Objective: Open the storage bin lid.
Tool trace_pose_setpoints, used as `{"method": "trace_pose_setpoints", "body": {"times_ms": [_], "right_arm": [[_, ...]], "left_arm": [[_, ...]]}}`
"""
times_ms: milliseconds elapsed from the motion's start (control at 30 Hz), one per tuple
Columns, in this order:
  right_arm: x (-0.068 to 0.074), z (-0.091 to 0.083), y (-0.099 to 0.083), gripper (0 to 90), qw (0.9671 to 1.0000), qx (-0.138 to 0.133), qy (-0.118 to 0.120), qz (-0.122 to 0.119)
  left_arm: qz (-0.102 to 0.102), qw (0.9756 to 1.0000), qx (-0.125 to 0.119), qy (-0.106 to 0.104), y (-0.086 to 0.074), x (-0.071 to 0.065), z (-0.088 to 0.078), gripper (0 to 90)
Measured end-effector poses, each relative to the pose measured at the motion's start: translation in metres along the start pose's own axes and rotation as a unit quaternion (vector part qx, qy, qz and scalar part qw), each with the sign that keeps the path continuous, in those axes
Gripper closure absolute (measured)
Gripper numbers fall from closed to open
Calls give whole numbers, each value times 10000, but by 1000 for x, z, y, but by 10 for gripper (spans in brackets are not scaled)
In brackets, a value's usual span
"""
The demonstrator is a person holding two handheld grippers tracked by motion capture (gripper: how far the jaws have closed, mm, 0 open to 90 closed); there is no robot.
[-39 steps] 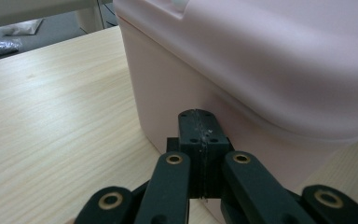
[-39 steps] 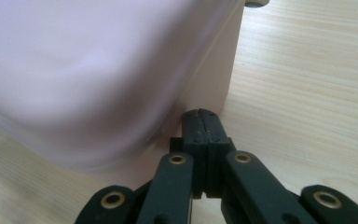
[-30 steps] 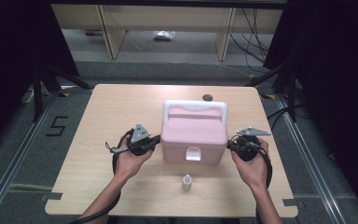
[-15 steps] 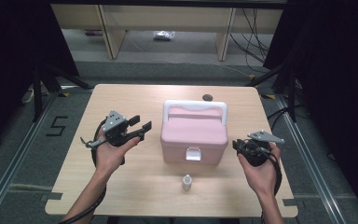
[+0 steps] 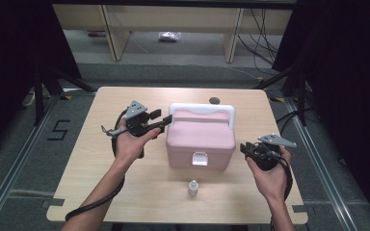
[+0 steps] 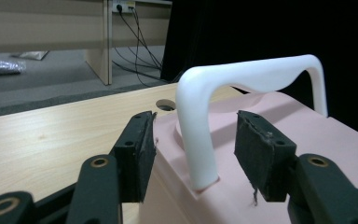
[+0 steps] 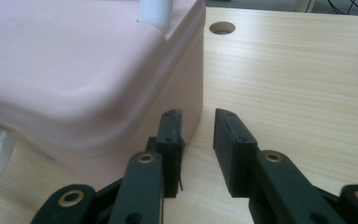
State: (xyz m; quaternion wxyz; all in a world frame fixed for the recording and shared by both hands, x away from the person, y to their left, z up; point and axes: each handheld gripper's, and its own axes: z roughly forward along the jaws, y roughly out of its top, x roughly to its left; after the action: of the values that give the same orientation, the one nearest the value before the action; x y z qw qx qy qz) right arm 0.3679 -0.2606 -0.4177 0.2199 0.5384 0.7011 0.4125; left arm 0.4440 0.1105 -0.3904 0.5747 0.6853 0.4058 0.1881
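Note:
A pink box (image 5: 200,139) with a white handle (image 5: 202,109) and a white front latch (image 5: 200,159) stands mid-table. My left gripper (image 5: 160,120) hovers at the box's upper left corner. Its jaws have just been opening and stand open astride the handle's (image 6: 242,79) left post, pads clear of it (image 6: 196,135). My right gripper (image 5: 244,148) is low beside the box's right side. It too has just been opening, and it is open with nothing between the jaws (image 7: 198,126), next to the box wall (image 7: 121,84).
A small white bottle (image 5: 192,187) stands on the wooden table (image 5: 101,192) in front of the box. A round hole (image 5: 214,100) is in the tabletop behind the box. Bare table lies left and right of the box.
Both grippers were pressed against the box's sides and have let go. The left one rose and now points at the handle's left end. The right one drew back to the right.

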Motion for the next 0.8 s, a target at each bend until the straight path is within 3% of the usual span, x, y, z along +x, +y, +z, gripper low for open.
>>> {"method": "trace_pose_setpoints", "body": {"times_ms": [133, 267, 333, 433, 500, 533, 567, 600, 633, 667, 700, 800], "right_arm": [[0, -1, 0, 718, 9998, -140, -48, -143], [3, -3, -1, 713, 9998, -94, -33, -171], [6, -2, -1, 712, 9999, -143, -6, -52], [6, -3, 1, 713, 9998, -154, -4, -147], [7, -4, 2, 720, 9998, -157, 57, -130], [6, -5, 2, 727, 9997, -181, 54, -180], [9, -6, 2, 738, 9999, -127, 56, -14], [9, -6, 2, 738, 9999, -127, 56, -14], [10, -6, 1, 773, 9997, -228, 64, -87], [8, -6, 1, 795, 9995, -197, 23, -257], [8, -6, 1, 795, 9995, -197, 23, -257], [10, -7, -1, 860, 9993, -166, 144, -309]], "left_arm": [[-98, 9999, 35, 42, 2, 1, 8, 478], [-100, 9999, 106, 81, 2, 1, 12, 490], [-85, 9998, 149, 88, 2, 1, 15, 520], [-74, 9995, 295, 75, 1, 1, 21, 548], [-59, 9995, 315, -1, 1, 0, 24, 622], [-59, 9995, 315, -1, 1, 0, 24, 662], [-86, 9994, 314, -85, 1, 0, 25, 691], [-106, 9994, 332, -80, 1, 0, 25, 691], [-236, 9990, 365, -120, 2, 0, 25, 703], [-236, 9990, 365, -120, 2, 0, 25, 716], [-331, 9987, 342, -161, 3, 1, 24, 716], [-331, 9984, 427, -182, 7, 1, 23, 726]]}}
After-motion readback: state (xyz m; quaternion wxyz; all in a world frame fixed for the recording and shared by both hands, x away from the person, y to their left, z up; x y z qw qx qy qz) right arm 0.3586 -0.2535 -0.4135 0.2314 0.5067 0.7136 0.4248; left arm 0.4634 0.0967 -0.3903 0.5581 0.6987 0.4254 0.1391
